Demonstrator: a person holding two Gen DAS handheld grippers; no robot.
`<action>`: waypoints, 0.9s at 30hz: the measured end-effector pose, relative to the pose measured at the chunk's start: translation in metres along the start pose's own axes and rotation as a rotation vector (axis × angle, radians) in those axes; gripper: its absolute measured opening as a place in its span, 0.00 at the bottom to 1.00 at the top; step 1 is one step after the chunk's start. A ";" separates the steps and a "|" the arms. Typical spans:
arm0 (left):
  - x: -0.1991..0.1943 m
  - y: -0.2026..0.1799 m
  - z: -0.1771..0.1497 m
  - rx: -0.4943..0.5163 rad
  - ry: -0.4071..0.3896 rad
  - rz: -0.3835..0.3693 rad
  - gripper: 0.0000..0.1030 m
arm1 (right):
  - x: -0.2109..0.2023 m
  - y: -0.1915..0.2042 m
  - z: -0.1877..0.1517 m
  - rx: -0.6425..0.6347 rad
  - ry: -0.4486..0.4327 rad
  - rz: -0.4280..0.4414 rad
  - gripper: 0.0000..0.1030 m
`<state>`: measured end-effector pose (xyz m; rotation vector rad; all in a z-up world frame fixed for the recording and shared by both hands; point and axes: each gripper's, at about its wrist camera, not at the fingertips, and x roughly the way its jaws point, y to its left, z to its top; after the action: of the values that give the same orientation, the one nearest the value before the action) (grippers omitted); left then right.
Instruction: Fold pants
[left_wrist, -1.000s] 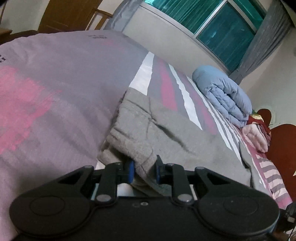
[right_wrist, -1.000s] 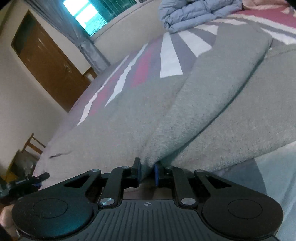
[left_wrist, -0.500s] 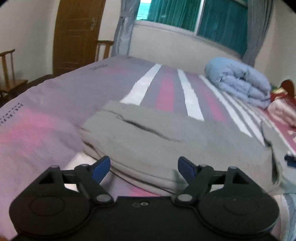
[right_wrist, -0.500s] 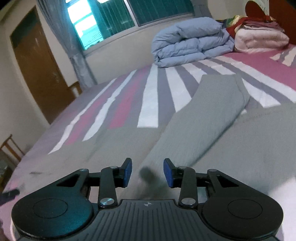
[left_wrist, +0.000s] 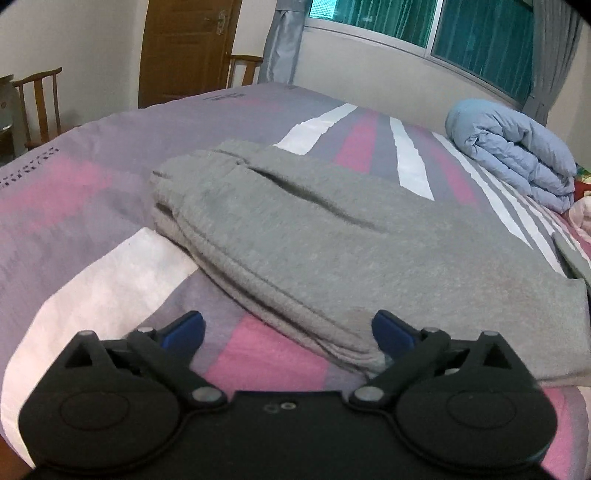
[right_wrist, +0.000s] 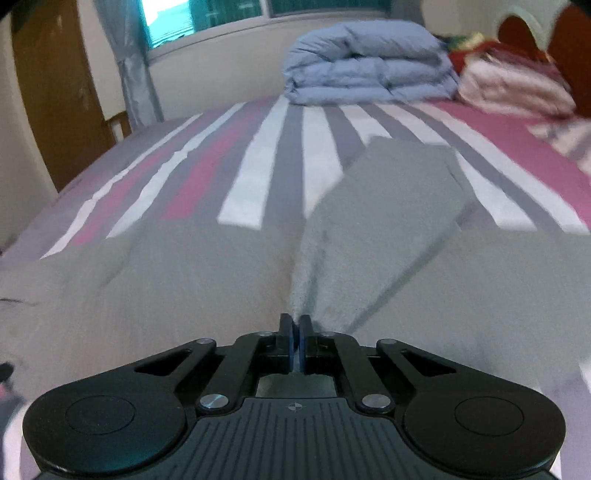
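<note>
Grey sweatpants lie folded lengthwise on the striped bed, waistband end at the far left in the left wrist view. My left gripper is wide open and empty, just short of the pants' near folded edge. In the right wrist view the pants spread across the foreground with a leg running away toward the pillows. My right gripper has its jaws together just above the grey cloth; nothing shows between the pads, though the view is blurred.
The bed cover has pink, white and purple stripes. A rolled light-blue duvet and stacked blankets lie near the headboard. Wooden chairs, a door and a window lie beyond the bed.
Both grippers let go of the pants and drew back. The left one opened wide and stays open. The right one opened, then shut again empty.
</note>
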<state>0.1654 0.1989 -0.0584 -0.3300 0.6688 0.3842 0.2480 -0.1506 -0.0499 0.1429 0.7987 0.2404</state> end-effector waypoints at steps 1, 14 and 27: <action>0.002 -0.002 0.001 -0.001 -0.001 0.003 0.92 | -0.002 -0.008 -0.009 0.023 0.016 0.002 0.02; 0.010 -0.004 0.002 -0.014 0.015 0.012 0.94 | 0.004 0.009 0.052 -0.141 -0.109 -0.055 0.60; 0.009 -0.012 0.006 -0.020 0.033 0.038 0.94 | -0.032 -0.086 0.000 0.047 0.011 -0.019 0.04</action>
<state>0.1805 0.1933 -0.0581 -0.3431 0.7052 0.4228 0.2395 -0.2417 -0.0463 0.1785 0.8171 0.2048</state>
